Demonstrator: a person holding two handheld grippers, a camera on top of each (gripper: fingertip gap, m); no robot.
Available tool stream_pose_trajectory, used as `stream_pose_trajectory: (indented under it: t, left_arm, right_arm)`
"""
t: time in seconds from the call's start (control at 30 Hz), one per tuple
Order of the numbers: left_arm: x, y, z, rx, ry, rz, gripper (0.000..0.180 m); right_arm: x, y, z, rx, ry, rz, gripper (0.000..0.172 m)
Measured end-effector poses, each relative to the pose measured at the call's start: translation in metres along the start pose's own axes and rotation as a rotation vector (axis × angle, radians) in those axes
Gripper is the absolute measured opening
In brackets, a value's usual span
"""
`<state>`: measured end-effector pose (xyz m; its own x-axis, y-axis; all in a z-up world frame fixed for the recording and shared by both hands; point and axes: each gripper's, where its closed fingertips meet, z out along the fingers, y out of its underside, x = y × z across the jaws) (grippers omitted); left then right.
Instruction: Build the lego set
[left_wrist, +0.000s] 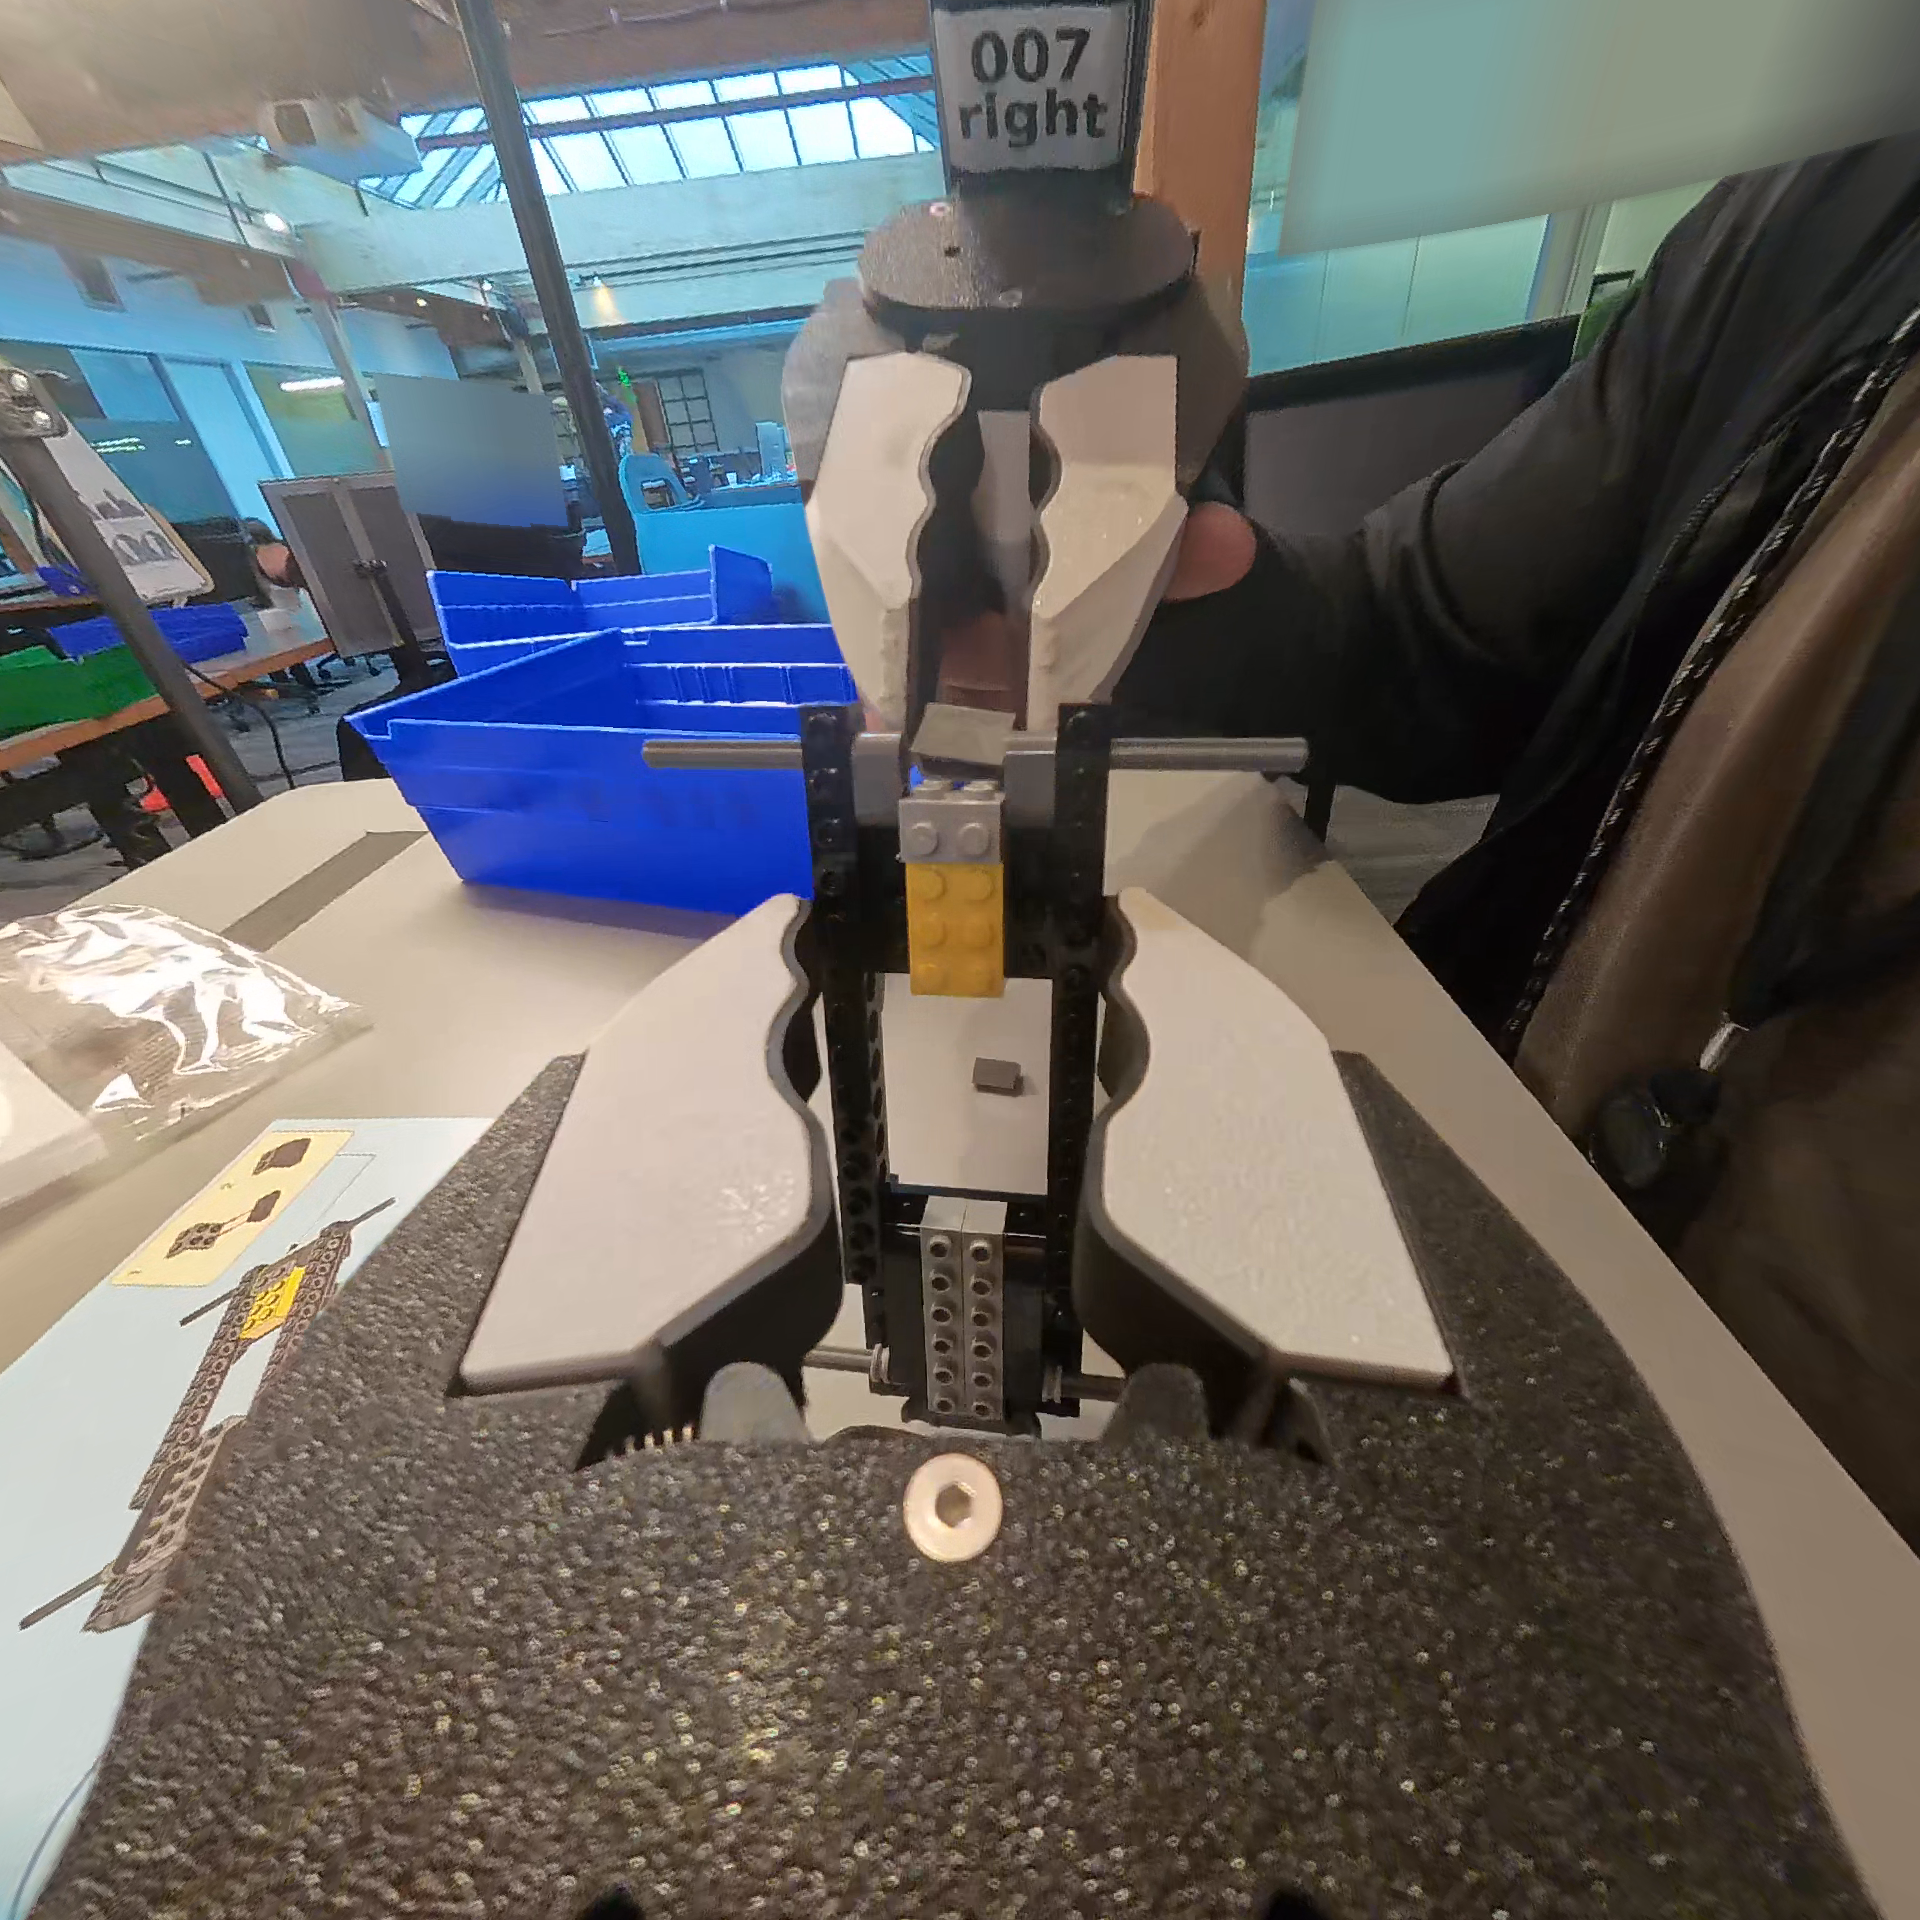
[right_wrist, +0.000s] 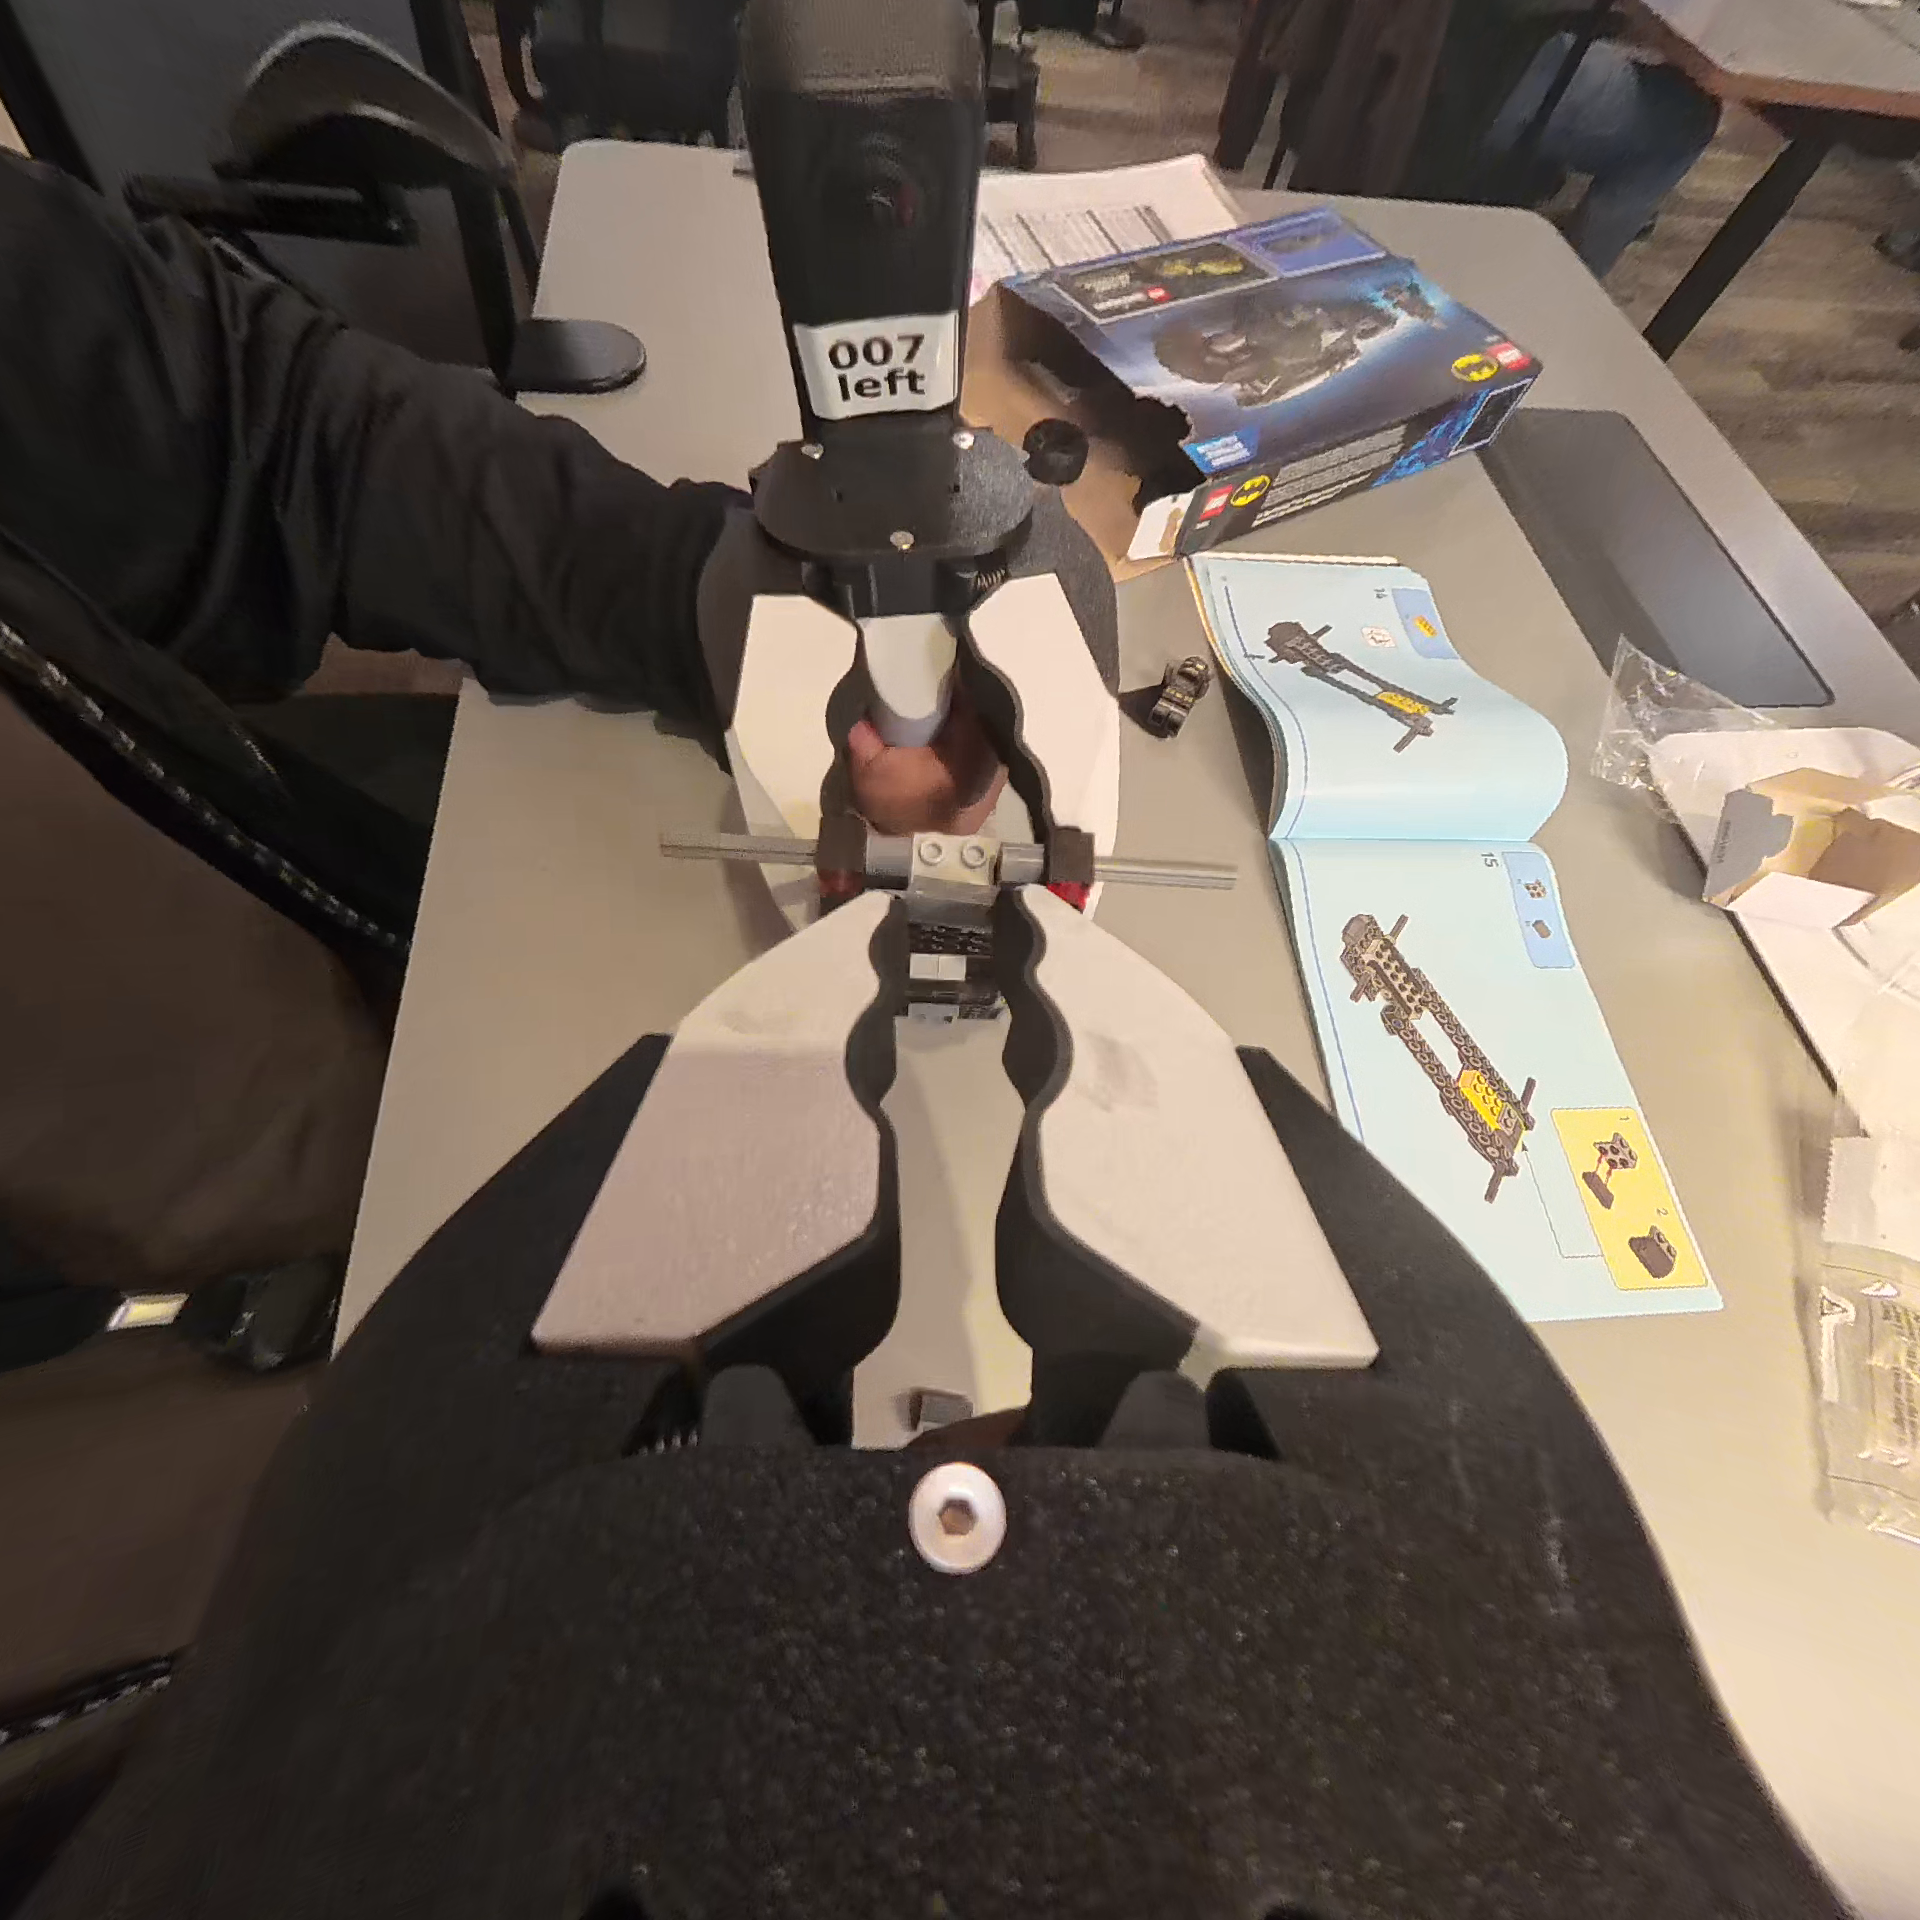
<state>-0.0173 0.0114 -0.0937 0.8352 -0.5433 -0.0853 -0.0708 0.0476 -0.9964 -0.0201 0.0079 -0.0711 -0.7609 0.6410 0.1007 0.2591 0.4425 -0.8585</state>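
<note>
Brick chassis (left_wrist: 956, 1049), at 12 o'clock over the counter (left_wrist: 499, 956), is being clamped by its black side beams in the left gripper (left_wrist: 956, 925); the right gripper (right_wrist: 951, 894) is pinching a small grey sloped piece (left_wrist: 961, 732), best seated squarely onto the grey studded brick (left_wrist: 951, 826).

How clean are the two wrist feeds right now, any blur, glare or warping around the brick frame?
Left wrist view: brick frame sharp, blue bins slightly smeared, glare on the plastic bag, skylight bright, edges bowed by the wide lens. Right wrist view: dimmer and warmer, grey axle softly blurred, booklet readable, table edges curved.
</note>
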Motion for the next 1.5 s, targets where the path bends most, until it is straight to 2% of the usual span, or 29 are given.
stream_pose_trajectory:
  t: [0.2, 0.8, 1.03, 1.27, 1.5]
  left_arm:
    - [0.002, 0.001, -0.003, -0.001, 0.001, 0.008, 0.051]
    - [0.002, -0.007, -0.003, 0.098, 0.025, -0.06, 0.051]
    - [0.004, -0.006, -0.002, 0.101, 0.033, -0.059, 0.051]
    - [0.003, -0.011, -0.005, 0.162, 0.049, -0.115, 0.051]
    - [-0.003, -0.014, -0.012, 0.187, 0.008, -0.113, 0.051]
  right_arm:
    - [-0.003, -0.001, 0.004, -0.064, -0.023, -0.001, 0.016]
    - [-0.002, -0.01, 0.005, -0.069, 0.008, 0.154, 0.016]
    - [-0.003, -0.008, 0.005, -0.136, -0.004, 0.159, 0.016]
    - [-0.002, -0.015, 0.007, -0.243, 0.001, 0.104, 0.016]
    - [0.003, -0.019, 0.013, -0.338, 0.0, 0.085, 0.016]
